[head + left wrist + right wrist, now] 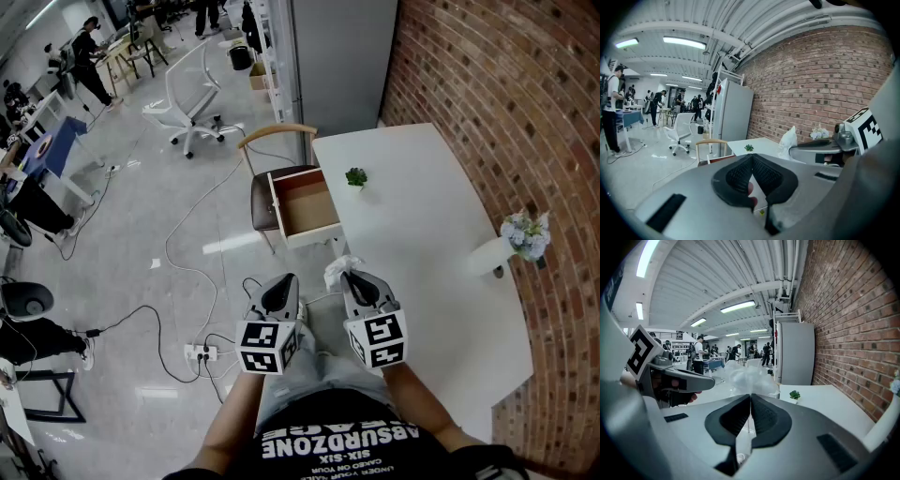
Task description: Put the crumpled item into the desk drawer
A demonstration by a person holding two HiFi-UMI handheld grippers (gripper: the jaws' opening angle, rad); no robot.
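An open office with a shiny grey floor runs up to a brick wall, where a white desk (412, 234) stands.

From the head view, the desk's drawer (302, 204) is pulled out over a wooden chair (272, 178) and looks bare inside. That leaves it ready to take something from above. A small green plant (356, 176) and a vase of flowers (525, 236) stand well clear of it. Both grippers are held out low, short of the drawer. The crumpled item (339, 270), a pale wad of clear plastic, sticks out at the tip of the right gripper (361, 281), near the desk's edge.

In the left gripper view, the left gripper (751, 157) has its jaws pressed together with nothing between them. It seems to be simply idle alongside.

In the right gripper view, the jaws are clamped on the lower edge of the wad, which billows above them. Pinching it there likely lets it drop freely once it is over the drawer.
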